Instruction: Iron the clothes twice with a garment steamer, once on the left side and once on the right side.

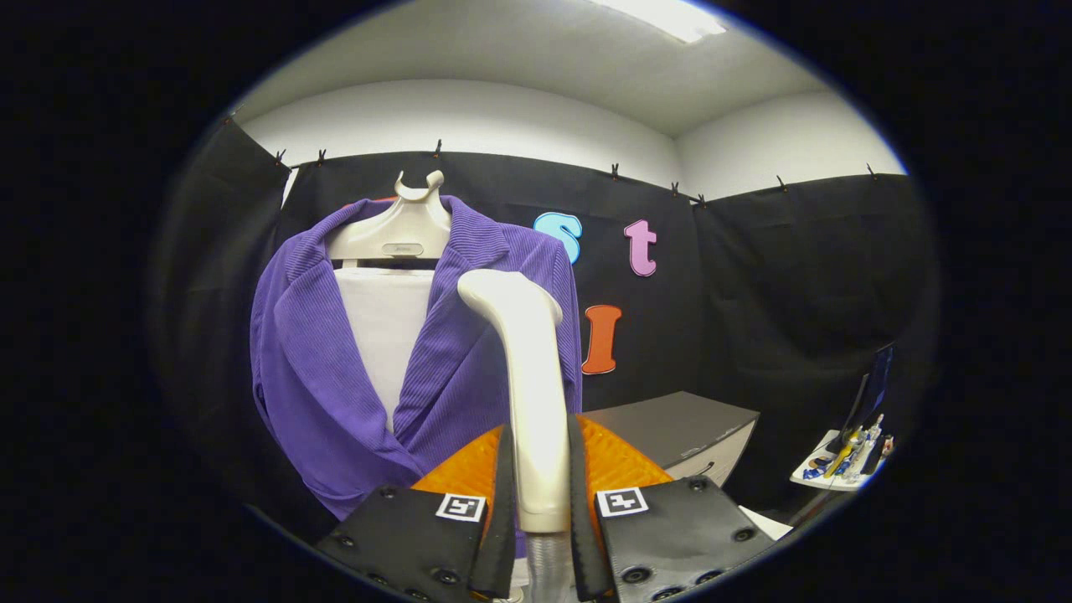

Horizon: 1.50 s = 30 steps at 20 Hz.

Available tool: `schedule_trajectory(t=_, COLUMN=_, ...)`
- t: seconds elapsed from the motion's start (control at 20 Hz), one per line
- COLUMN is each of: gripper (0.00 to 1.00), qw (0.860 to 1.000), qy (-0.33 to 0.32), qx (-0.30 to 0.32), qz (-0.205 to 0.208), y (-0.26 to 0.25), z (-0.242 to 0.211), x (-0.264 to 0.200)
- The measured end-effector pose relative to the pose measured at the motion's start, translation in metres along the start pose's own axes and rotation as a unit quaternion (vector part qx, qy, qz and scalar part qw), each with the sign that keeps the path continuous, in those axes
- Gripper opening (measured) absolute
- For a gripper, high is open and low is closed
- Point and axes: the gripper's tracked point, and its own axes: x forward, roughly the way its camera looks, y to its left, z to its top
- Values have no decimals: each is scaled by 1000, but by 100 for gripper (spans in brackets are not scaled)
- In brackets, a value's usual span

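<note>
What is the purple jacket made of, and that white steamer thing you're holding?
The purple jacket looks like soft ribbed fabric, maybe corduroy: fine lines run along it and it drapes in folds. The steamer, clamped between the gripper fingers, looks like smooth cream plastic, since light gleams off its rounded head.

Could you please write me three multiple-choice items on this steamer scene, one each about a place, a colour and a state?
1. Where is the steamer head?
A. in front of the garment's right side
B. lying on the grey table
C. behind the hanger

2. What colour is the jacket?
A. green
B. purple
C. red

3. What are the gripper fingers doing?
A. spread wide with nothing between
B. shut on the hanger
C. pressing the steamer handle from both sides

Answers: 1 A, the head overlaps the garment's right panel. 2 B, its ribbed cloth is purple. 3 C, both fingers flank and touch the cream handle.
</note>
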Motion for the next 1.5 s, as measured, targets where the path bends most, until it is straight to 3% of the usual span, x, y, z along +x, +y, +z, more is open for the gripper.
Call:
schedule_trajectory(t=0.25, gripper=35, qw=1000, qy=12, qx=-10, qz=-12, y=-3, z=-27, x=-10)
schedule_trajectory(t=0.7, gripper=35, qw=996, qy=85, qx=-6, qz=-16, y=3, z=-117, x=-25)
schedule_trajectory(t=1.5, gripper=35, qw=981, qy=194, qx=-26, qz=-14, y=3, z=-236, x=-52)
